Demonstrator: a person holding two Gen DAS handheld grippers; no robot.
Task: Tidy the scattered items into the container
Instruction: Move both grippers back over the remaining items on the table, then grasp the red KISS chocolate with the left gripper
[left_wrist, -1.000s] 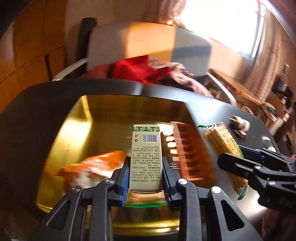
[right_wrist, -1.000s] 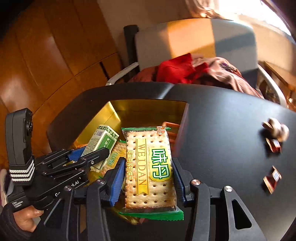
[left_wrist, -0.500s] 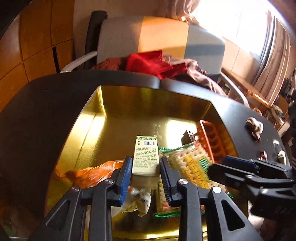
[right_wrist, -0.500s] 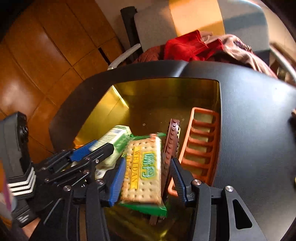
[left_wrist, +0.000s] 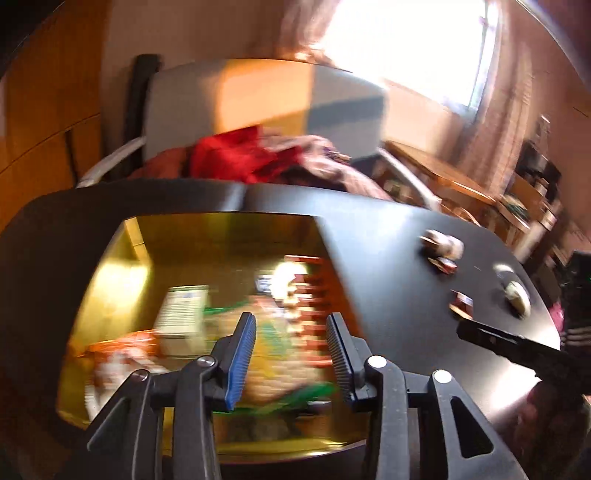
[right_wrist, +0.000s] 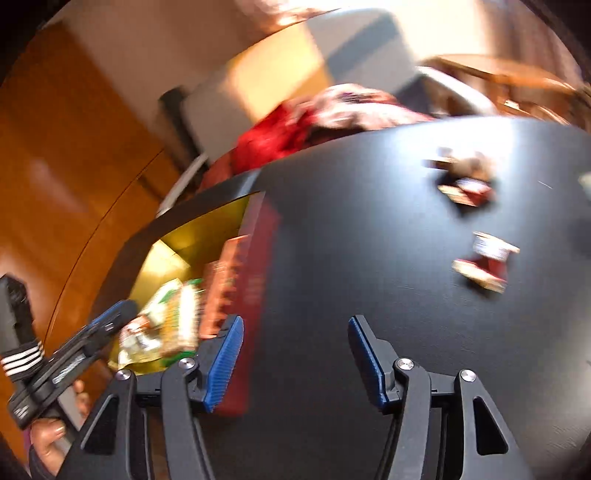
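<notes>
Green carton (left_wrist: 183, 308) released within the last second; now lying loose in the gold container (left_wrist: 110, 280), left of centre, beside an orange wrapper (left_wrist: 122, 345). Left gripper (left_wrist: 291, 356) spread apart, holding nothing, raised over the near rim. Cracker packet (left_wrist: 269, 354) likewise let go half a second back, now resting in the container between carton and orange rack (left_wrist: 310, 314). Both views motion-blurred; fine detail unreadable.

Meaning for task: two more items stowed, both tools free for another pick.

Right gripper (right_wrist: 295, 363) swung off the container, fingers wide apart and empty, hanging above bare black table (right_wrist: 351, 258). Remaining scatter to the right: red-wrapped pieces (right_wrist: 485, 264) nearest, a second cluster (right_wrist: 465, 181) farther back, pale rounded objects (left_wrist: 515, 293) toward the far edge; type not discernible.

Obstructions: none between right gripper and nearest wrapper. Left gripper close alongside; crossing paths likely if both reach right. Chair with red cloth (left_wrist: 236, 155) behind table, outside the working area.
</notes>
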